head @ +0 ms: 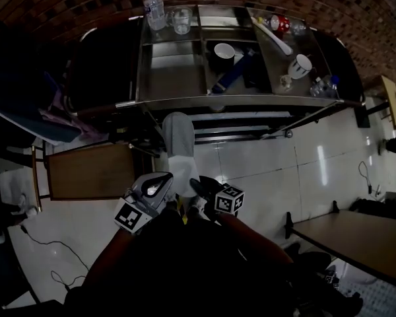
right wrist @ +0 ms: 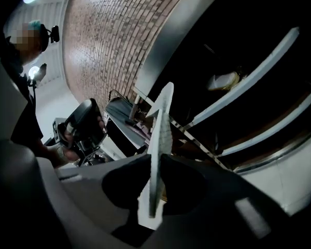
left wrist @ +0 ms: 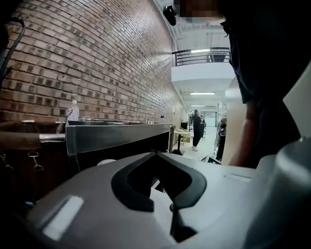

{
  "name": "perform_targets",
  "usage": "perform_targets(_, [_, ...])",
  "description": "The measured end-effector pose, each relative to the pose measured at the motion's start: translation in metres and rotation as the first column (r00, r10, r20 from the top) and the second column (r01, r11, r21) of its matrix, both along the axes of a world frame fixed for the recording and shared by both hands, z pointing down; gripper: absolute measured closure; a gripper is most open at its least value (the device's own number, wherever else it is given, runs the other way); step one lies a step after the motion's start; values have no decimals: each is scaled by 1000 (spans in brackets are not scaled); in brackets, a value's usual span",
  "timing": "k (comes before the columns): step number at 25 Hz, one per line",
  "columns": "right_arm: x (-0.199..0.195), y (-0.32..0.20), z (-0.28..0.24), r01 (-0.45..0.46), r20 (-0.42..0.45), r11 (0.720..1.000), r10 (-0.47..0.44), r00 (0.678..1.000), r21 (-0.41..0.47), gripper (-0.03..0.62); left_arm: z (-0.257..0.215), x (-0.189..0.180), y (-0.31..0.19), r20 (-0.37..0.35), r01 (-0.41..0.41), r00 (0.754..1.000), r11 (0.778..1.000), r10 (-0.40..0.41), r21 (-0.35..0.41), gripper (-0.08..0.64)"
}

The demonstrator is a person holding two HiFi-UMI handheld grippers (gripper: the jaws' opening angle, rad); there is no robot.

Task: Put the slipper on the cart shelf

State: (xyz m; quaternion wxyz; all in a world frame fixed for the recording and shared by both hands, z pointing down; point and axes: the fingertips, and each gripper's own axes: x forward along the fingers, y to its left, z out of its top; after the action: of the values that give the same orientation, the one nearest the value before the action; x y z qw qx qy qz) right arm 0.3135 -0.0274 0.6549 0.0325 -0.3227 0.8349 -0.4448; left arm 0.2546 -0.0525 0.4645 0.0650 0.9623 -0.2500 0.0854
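Right tongs (right wrist: 156, 157) clamp the slipper (head: 178, 140) by its edge, left tongs (left wrist: 156, 154) are shut on nothing, and the slipper hangs just near of the cart (head: 185, 100), so I'd go in level and aim for a bare patch of shelf (head: 173, 71).

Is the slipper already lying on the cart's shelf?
No, the slipper is clamped on edge in the right gripper, held out in front of the cart rather than resting on it.

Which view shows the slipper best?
Head view: the slipper shows nearly whole from above, held by the right gripper in front of the cart. Right gripper view shows only its thin edge, clamped between the jaws. Left gripper view shows nothing clearly of it.
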Motion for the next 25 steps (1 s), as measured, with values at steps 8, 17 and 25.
perform_targets(8, [-2,-67,29,-60,-22,996,58,998,-67,532,11,-17,-28,-10,-3,1000,1000,3,-11,557])
perform_targets(17, [-9,-159,54,-119,-85,990,113,990,-75,532,22,-35,-58,-44,2,999,1000,-3,-26,557])
perform_targets(25, [-1,-225,57,-191,-108,980,185,977,-50,531,32,-51,-65,-44,26,999,998,-28,-59,557])
